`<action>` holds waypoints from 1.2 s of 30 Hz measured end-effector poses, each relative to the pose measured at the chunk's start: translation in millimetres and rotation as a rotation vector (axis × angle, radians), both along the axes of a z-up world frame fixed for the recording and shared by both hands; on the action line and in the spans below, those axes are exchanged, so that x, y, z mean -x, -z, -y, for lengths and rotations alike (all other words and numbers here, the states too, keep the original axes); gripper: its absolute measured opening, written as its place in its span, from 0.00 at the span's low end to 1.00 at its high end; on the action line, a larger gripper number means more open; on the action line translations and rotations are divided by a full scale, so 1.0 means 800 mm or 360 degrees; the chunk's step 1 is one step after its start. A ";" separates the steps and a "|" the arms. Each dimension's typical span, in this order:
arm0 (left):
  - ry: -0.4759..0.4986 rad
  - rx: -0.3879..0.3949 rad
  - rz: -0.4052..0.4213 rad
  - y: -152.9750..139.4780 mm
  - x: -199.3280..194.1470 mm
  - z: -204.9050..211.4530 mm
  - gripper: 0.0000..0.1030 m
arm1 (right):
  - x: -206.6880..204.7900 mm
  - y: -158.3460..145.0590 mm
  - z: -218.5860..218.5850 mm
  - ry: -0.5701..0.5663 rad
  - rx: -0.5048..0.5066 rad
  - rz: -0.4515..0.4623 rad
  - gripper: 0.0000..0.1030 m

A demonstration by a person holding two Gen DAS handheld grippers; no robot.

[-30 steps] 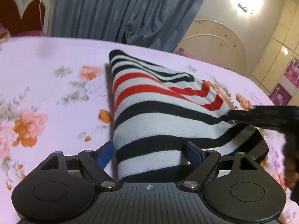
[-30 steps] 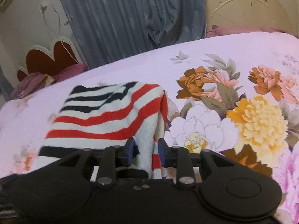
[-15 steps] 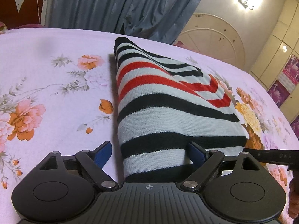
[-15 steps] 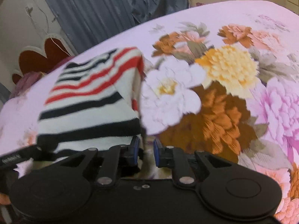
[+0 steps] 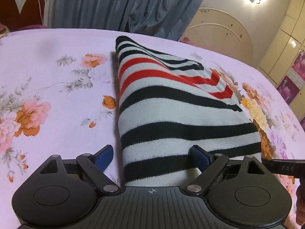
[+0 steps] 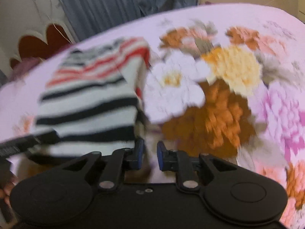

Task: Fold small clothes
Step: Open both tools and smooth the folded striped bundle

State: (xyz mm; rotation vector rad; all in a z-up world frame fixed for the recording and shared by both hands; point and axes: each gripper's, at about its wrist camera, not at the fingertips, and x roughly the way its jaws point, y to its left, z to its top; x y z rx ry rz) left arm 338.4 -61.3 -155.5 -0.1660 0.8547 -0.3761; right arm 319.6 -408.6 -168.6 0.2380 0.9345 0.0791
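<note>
- L view sharp: top point(image 5: 171, 114), striped black/white/red, folded on bed; near end lies between the wide-open jaws of L gripper point(image 5: 152, 157), pads not pressing.
- R view blurred: R gripper point(image 6: 149, 155) at top's right edge; jaws just closing, narrow gap, nothing seen gripped.
- "DAS" on black bar at 3 o'clock, L view.
- Floral pink sheet point(image 5: 57, 57); blue curtain point(image 5: 124, 5) at 12.

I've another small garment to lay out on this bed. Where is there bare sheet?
Free: the floral sheet left of the striped garment, and the flowered stretch on its other side. Crowded: the garment's near edge, where both claws work.
</note>
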 end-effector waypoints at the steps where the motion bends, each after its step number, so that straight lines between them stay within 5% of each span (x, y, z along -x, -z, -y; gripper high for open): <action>1: 0.0002 -0.0004 0.0004 -0.004 0.000 -0.001 0.85 | 0.001 -0.002 0.001 -0.0008 -0.0007 -0.0006 0.12; 6: 0.0004 0.0065 0.0108 -0.042 0.005 -0.002 0.85 | -0.003 -0.046 0.017 0.0015 -0.0060 0.0137 0.25; 12: 0.0017 0.0080 0.0181 -0.070 -0.035 0.018 0.85 | -0.053 -0.084 0.003 -0.0029 -0.0051 0.0290 0.25; 19: -0.0017 -0.0060 0.0191 -0.041 -0.092 0.045 0.85 | -0.133 -0.070 -0.063 -0.0135 0.0064 0.0317 0.27; 22: -0.0028 -0.0145 0.0131 -0.018 -0.099 0.044 0.85 | -0.155 -0.047 -0.078 -0.0160 0.0232 0.0270 0.24; 25: -0.0123 0.0070 -0.0004 0.007 -0.102 0.022 0.87 | -0.159 -0.022 -0.070 -0.0157 0.0286 0.0286 0.25; 36: -0.0209 0.0044 0.0077 -0.026 -0.138 0.035 0.87 | -0.171 -0.061 -0.094 -0.0219 0.0313 0.0455 0.26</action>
